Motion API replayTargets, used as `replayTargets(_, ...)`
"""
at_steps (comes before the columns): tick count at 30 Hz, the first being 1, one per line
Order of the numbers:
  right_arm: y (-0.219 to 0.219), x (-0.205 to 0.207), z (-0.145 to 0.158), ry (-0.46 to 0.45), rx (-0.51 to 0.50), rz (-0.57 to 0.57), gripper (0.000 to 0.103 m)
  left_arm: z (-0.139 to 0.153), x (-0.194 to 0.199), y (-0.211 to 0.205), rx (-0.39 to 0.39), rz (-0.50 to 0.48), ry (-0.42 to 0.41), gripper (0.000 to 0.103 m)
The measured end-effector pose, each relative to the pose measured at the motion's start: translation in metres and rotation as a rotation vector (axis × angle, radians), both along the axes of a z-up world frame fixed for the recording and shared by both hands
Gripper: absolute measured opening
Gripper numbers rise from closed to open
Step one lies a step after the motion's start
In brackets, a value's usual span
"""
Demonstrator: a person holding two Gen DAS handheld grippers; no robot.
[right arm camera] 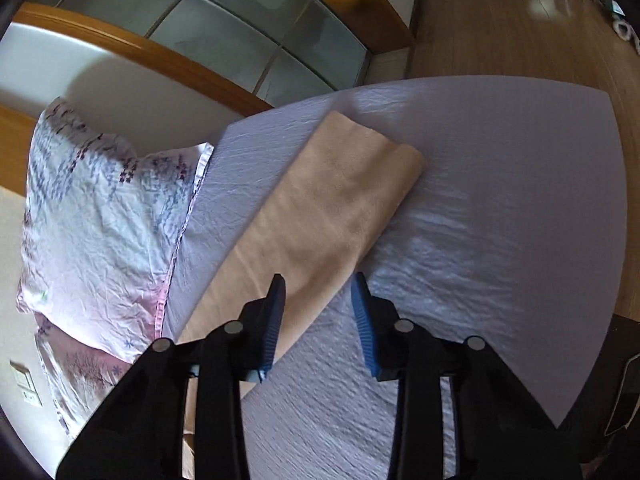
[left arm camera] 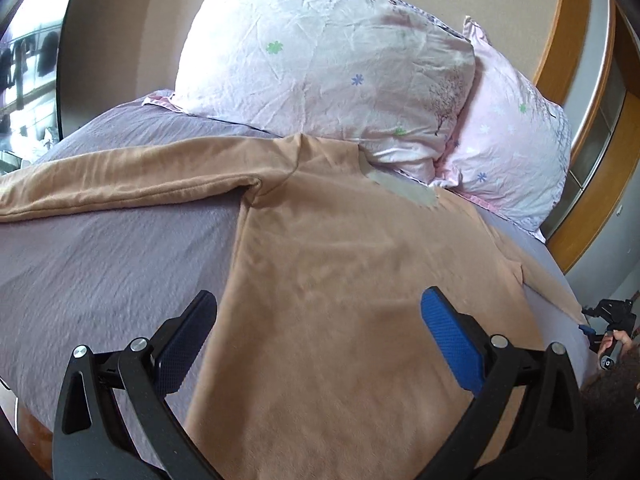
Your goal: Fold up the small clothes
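Observation:
A tan long-sleeved shirt [left arm camera: 340, 264] lies flat on the lilac bed sheet [left arm camera: 100, 272], its collar by the pillows and one sleeve [left arm camera: 120, 176] stretched to the left. My left gripper [left arm camera: 320, 308] is open and empty just above the shirt's body near its hem. In the right wrist view the shirt's other sleeve [right arm camera: 332, 204] stretches across the sheet [right arm camera: 500, 208]. My right gripper [right arm camera: 318, 292] is open and empty above that sleeve's near part. The right gripper also shows in the left wrist view [left arm camera: 608, 320] at the far right edge.
Two floral pillows [left arm camera: 320, 60] [left arm camera: 508, 152] lean at the head of the bed, also in the right wrist view [right arm camera: 100, 220]. A wooden door frame [right arm camera: 140, 52] and wood floor [right arm camera: 500, 20] lie beyond the bed's edge.

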State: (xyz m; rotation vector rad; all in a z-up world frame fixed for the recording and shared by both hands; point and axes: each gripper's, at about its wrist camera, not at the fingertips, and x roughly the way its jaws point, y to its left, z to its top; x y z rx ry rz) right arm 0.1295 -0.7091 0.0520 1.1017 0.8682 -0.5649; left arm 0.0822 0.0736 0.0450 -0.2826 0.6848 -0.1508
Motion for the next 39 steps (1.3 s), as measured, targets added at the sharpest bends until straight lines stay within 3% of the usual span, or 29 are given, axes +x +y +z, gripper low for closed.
replayTargets(1, -0.003, 0.003, -0.003, 0.000, 0.002, -0.014, 0.029, 0.001, 0.001, 0.006, -0.002, 0.015, -0.003, 0.102)
replayTargets(4, -0.011, 0.014, -0.014, 0.020, 0.010, -0.045, 0.006, 0.003, 0.009, 0.027, 0.001, 0.072, -0.002, 0.102)
replayTargets(5, -0.012, 0.017, -0.015, 0.018, 0.010, -0.047, 0.005, 0.003, 0.009, 0.035, 0.005, 0.092, -0.003, 0.102)
replayTargets(7, 0.000, 0.029, 0.002, 0.007, -0.084, -0.010, 0.004, 0.005, 0.008, 0.053, 0.006, 0.135, -0.015, 0.102)
replayTargets(9, 0.039, 0.053, 0.042, -0.087, -0.234, 0.135, 0.004, 0.008, 0.008, 0.076, 0.004, 0.193, -0.027, 0.102)
replayTargets(13, 0.180, 0.104, 0.112, -0.341, -0.321, 0.538, 0.003, 0.009, 0.010, 0.122, -0.040, 0.298, -0.017, 0.102)
replayTargets(15, 0.265, 0.124, 0.130, -0.429, -0.344, 0.750, 0.003, 0.004, 0.008, 0.149, -0.155, 0.318, -0.023, 0.102)
replayTargets(17, 0.348, 0.137, 0.130, -0.478, -0.317, 0.947, 0.004, -0.002, 0.003, 0.173, -0.251, 0.368, -0.011, 0.102)
replayTargets(21, 0.493, 0.147, 0.086, -0.428, -0.232, 1.253, 0.004, -0.009, -0.004, 0.205, -0.312, 0.459, 0.023, 0.102)
replayTargets(24, 0.580, 0.139, 0.031, -0.258, -0.166, 1.496, 0.007, -0.010, -0.008, 0.225, -0.324, 0.517, 0.028, 0.102)
replayTargets(25, 0.593, 0.131, 0.019, -0.211, -0.128, 1.527, 0.009, -0.010, -0.009, 0.232, -0.330, 0.535, 0.028, 0.102)
replayTargets(26, 0.597, 0.125, 0.013, -0.190, -0.086, 1.537, 0.018, -0.011, -0.010, 0.240, -0.339, 0.553, 0.032, 0.101)
replayTargets(27, 0.596, 0.120, 0.014, -0.201, -0.064, 1.533, 0.036, -0.012, -0.010, 0.247, -0.348, 0.568, 0.035, 0.099)
replayTargets(29, 0.577, 0.110, 0.028, -0.271, -0.084, 1.472, 0.062, -0.016, -0.009, 0.261, -0.370, 0.600, 0.050, 0.095)
replayTargets(30, 0.565, 0.105, 0.037, -0.305, -0.103, 1.435, 0.068, -0.019, -0.008, 0.268, -0.382, 0.617, 0.063, 0.091)
replayTargets(34, 0.528, 0.115, 0.062, -0.359, -0.104, 1.365, 0.073, -0.033, -0.007, 0.295, -0.491, 0.680, 0.091, 0.082)
replayTargets(39, 0.504, 0.118, 0.068, -0.373, -0.075, 1.328, 0.075, -0.036, -0.007, 0.312, -0.593, 0.721, 0.100, 0.078)
